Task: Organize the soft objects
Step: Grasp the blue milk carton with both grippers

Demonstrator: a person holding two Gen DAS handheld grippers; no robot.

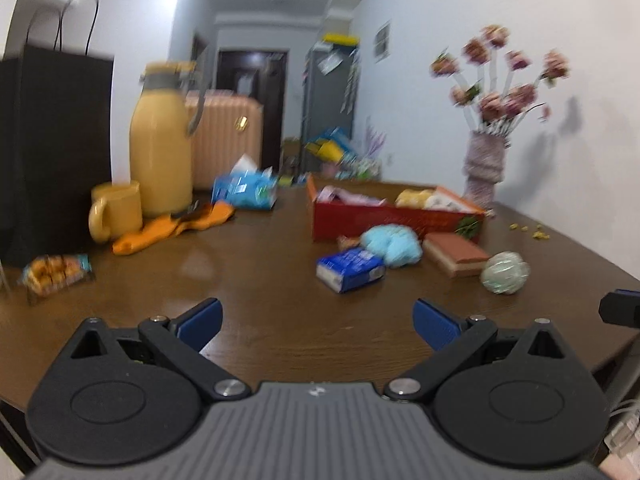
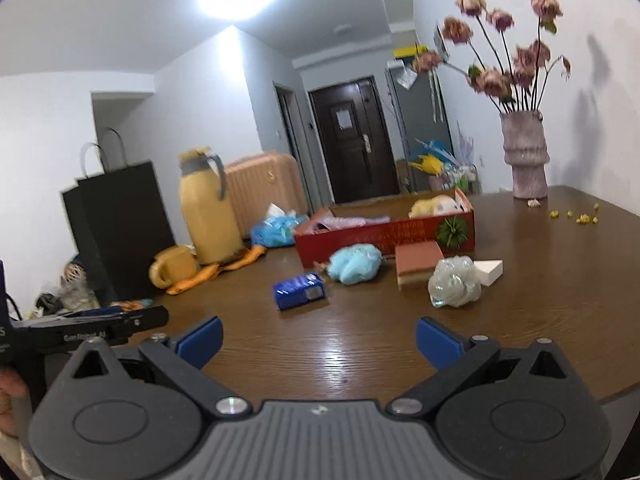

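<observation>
On the brown table stands a red cardboard box [image 1: 384, 222] [image 2: 360, 240] holding pink and yellow soft items. In front of it lie a light blue fluffy toy [image 1: 394, 245] [image 2: 355, 263], a brown-and-cream sponge block [image 1: 456, 254] [image 2: 416, 270], a pale green mesh ball [image 1: 505, 273] [image 2: 454, 282] and a blue tissue pack [image 1: 351, 270] [image 2: 300, 291]. An orange cloth [image 1: 172, 228] [image 2: 218, 270] lies by the yellow jug. My left gripper [image 1: 318, 322] is open over bare table, well short of the tissue pack. My right gripper [image 2: 319, 340] is open too, holding nothing.
A yellow jug [image 1: 162, 148] [image 2: 208, 210], yellow mug [image 1: 116, 210] [image 2: 174, 266] and black paper bag [image 1: 52, 148] [image 2: 120, 232] stand at the left. A flower vase [image 1: 484, 164] [image 2: 525, 156] is at the far right. A snack packet [image 1: 54, 272], blue wipes bag [image 1: 244, 190] and white wedge [image 2: 489, 271] also lie about.
</observation>
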